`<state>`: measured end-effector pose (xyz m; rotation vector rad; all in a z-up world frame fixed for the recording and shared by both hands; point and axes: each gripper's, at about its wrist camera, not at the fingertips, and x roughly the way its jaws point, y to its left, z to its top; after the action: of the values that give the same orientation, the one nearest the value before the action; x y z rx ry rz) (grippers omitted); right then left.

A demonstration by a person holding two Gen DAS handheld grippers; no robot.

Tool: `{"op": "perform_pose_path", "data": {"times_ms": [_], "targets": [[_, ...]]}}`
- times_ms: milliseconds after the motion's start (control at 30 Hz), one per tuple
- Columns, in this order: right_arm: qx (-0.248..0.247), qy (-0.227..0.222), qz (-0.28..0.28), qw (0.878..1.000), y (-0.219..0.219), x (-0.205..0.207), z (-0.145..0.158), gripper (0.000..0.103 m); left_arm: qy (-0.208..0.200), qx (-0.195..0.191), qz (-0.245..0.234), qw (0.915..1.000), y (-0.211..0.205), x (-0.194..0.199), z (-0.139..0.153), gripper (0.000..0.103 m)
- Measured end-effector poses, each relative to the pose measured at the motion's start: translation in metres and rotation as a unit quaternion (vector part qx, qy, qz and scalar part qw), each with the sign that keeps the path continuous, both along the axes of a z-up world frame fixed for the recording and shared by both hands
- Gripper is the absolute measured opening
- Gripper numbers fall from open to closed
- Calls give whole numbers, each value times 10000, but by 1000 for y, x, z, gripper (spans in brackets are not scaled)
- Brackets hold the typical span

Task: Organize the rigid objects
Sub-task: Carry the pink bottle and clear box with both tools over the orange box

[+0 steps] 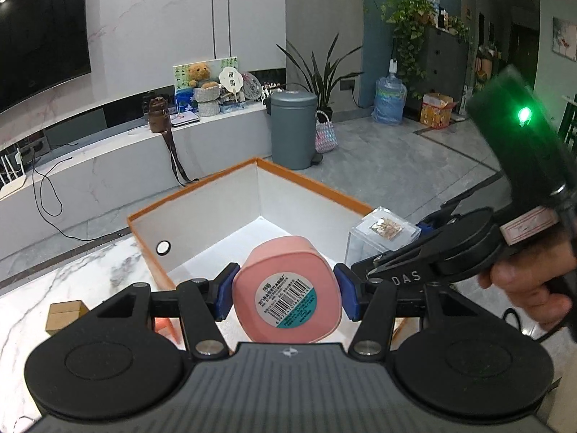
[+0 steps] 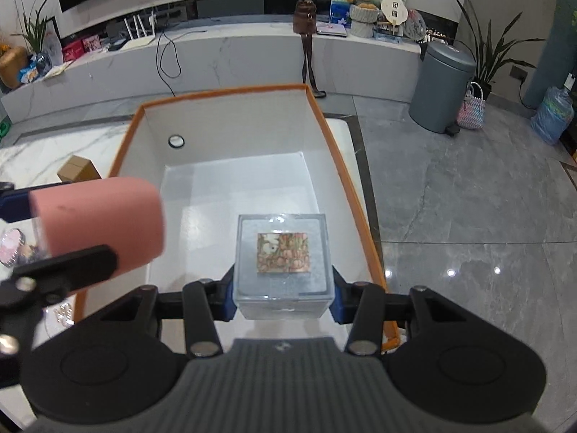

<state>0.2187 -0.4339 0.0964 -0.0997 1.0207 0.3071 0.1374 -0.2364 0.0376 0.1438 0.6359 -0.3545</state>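
1. A pink tub [image 1: 286, 288] is gripped by the left gripper [image 1: 286, 294] above the near edge of the orange box [image 1: 202, 195].
2. A clear cube [image 2: 283, 263] is clamped by the right gripper [image 2: 283, 297] over the box's white floor.
3. A small brown carton [image 2: 77, 169] is seen just outside the box's left wall.

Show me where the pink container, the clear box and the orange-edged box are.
pink container [image 1: 286, 297], left wrist view, labelled end.
clear box [image 2: 283, 252], right wrist view, top face.
orange-edged box [image 2: 223, 92], right wrist view, far rim.
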Motion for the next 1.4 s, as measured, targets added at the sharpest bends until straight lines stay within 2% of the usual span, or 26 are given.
{"op": "perform_pose_path", "data": {"times_ms": [267, 700, 1000, 1267, 1300, 1400], "targets": [[-181, 150, 44, 9997, -1, 4, -23, 47, -140, 632, -105, 9978, -21, 7, -17, 65], [-477, 195, 240, 9984, 10, 9, -40, 47, 292, 1261, -498, 9903, -38, 19, -37, 65], [-762, 98, 586, 9953, 18, 11, -44, 47, 830, 1093, -697, 9881, -33, 35, -39, 65], [-865, 243, 734, 9933, 19, 13, -45, 47, 1490, 721, -650, 9841, -22, 50, -43, 65], [-905, 264, 763, 9926, 20, 13, -45, 47, 1540, 727, -606, 9835, -21, 53, -44, 65], [-1258, 276, 1055, 9860, 28, 7, -50, 50, 1437, 1096, -593, 9817, -25, 54, -46, 65]]}}
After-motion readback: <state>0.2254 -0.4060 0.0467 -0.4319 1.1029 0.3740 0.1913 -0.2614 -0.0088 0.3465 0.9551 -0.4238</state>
